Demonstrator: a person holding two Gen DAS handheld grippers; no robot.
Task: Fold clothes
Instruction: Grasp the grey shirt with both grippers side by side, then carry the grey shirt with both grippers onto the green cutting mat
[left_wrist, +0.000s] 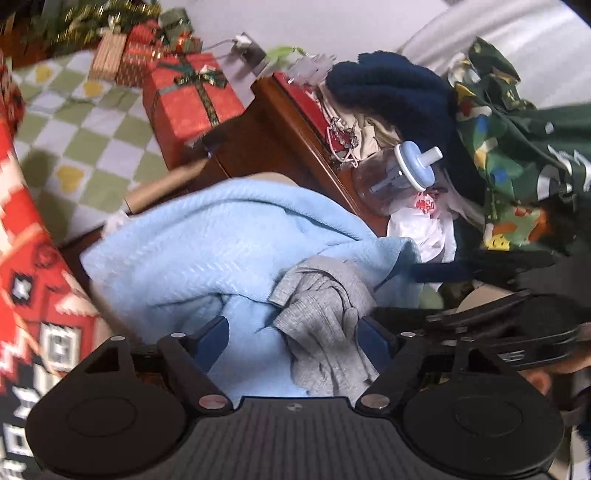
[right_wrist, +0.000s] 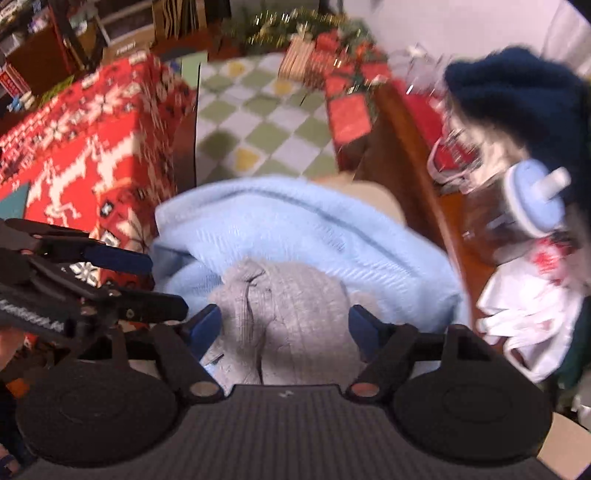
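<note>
Checkered floor (right_wrist: 258, 122) beyond; grey garment (right_wrist: 291, 314) atop blue garment (right_wrist: 295, 229), wooden cabinet (right_wrist: 417, 173) crowding right.

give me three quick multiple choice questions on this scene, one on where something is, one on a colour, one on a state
1. Where does the grey garment lie?
A. on the light blue blanket
B. on the checked floor
C. on the red gift box

2. What colour is the lid of the clear bottle?
A. red
B. pale blue
C. green

3. How stand the fingers of the left gripper and the right gripper?
A. both open
B. both shut on cloth
C. only the left open

Answers: 1 A, the grey cloth rests on the blue blanket in both views. 2 B, the lid with its straw is pale blue. 3 A, each pair of fingers stands spread apart, with grey cloth between.
</note>
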